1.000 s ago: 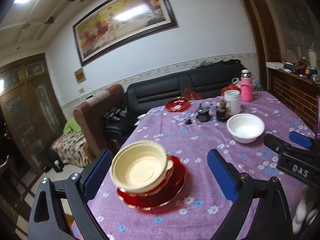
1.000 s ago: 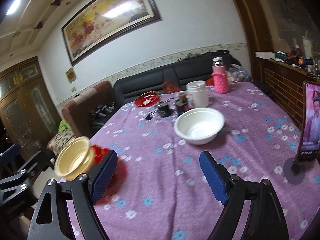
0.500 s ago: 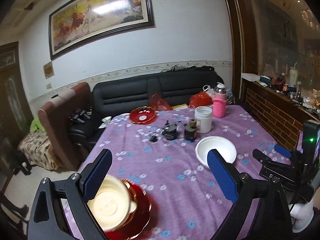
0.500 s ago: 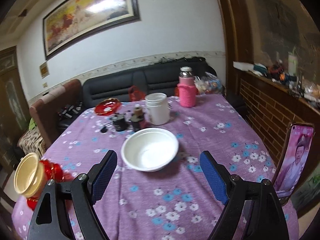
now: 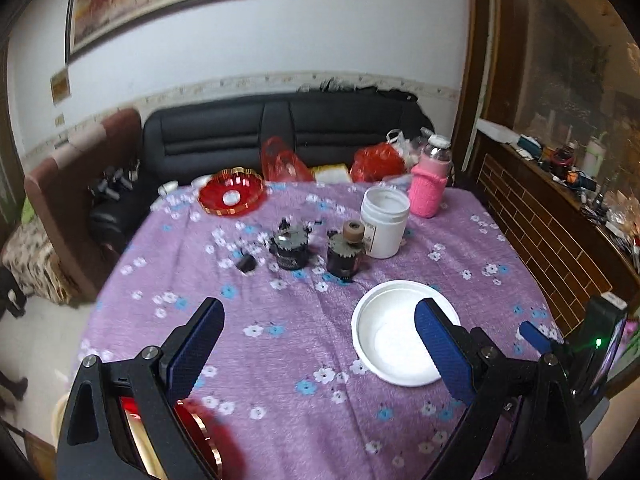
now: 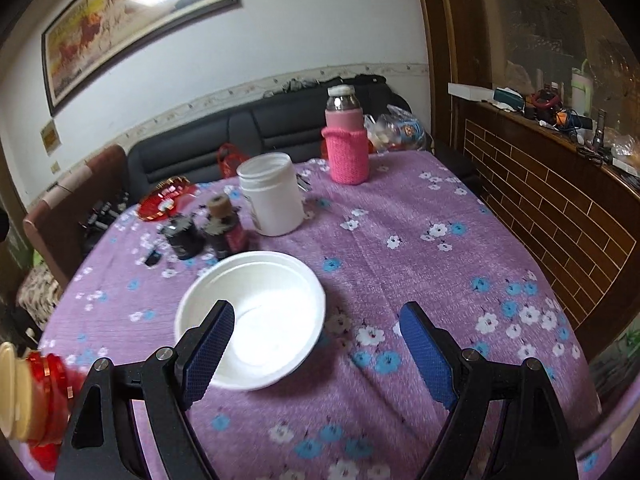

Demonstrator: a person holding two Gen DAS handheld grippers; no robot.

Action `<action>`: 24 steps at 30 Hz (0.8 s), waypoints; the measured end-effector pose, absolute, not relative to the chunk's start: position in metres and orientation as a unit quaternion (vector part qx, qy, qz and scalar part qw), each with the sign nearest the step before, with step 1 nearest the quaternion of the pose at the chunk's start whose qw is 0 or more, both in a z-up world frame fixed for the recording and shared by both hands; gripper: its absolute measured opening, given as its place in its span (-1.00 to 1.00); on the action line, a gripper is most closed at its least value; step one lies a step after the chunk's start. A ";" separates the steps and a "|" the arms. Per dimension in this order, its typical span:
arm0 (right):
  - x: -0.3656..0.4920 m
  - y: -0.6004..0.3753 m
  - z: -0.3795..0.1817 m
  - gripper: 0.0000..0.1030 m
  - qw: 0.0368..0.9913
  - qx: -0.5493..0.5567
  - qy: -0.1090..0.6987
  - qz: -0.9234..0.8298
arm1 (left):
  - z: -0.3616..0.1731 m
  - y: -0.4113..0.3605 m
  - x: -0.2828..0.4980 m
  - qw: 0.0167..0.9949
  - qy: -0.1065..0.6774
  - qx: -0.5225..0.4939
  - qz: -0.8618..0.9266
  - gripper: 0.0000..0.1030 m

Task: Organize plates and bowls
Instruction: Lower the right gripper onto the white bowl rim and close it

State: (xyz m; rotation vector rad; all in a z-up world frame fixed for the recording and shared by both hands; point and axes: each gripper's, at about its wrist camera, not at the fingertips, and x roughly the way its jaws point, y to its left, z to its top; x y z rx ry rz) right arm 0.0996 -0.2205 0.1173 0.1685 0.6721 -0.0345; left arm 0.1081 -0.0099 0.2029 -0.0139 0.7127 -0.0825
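A white bowl point(image 6: 272, 312) sits on the purple flowered tablecloth point(image 6: 400, 240). My right gripper point(image 6: 318, 316) hovers open just in front of it, the left finger overlapping the bowl's near rim, with nothing between the pads. In the left wrist view my left gripper point(image 5: 320, 316) is open and empty over the cloth, and the white bowl point(image 5: 392, 344) lies behind its right finger. A cream bowl point(image 6: 20, 392) rests on a red gold-rimmed plate point(image 6: 52, 376) at the table's near left edge; the plate point(image 5: 204, 436) is largely hidden by the left gripper's body. A second red plate point(image 5: 232, 196) lies at the far left.
A white jar point(image 6: 272, 200), a bottle in a pink knit sleeve point(image 6: 346, 148) and two small dark jars point(image 5: 316, 252) stand beyond the white bowl. A phone on a stand point(image 5: 612, 344) is at the right edge. A black sofa point(image 5: 280, 136) sits behind the table.
Both views have swung right across the table. The cream bowl and its red plate slid to the lower left edge. The white bowl is nearer and larger. Both grippers stayed open.
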 end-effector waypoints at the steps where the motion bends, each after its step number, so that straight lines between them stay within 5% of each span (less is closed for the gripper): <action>1: 0.106 -0.221 0.113 0.70 0.939 0.083 0.334 -0.019 | 0.196 -0.011 0.117 0.934 0.355 -0.014 -0.036 0.86; 18: 0.174 -0.228 0.062 0.70 0.906 0.119 0.406 -0.022 | 0.075 -0.040 0.218 0.877 0.476 -0.066 -0.031 0.86; 24: 0.178 -0.228 0.051 0.56 0.902 0.115 0.416 -0.014 | 0.046 -0.046 0.228 0.860 0.503 -0.079 -0.031 0.85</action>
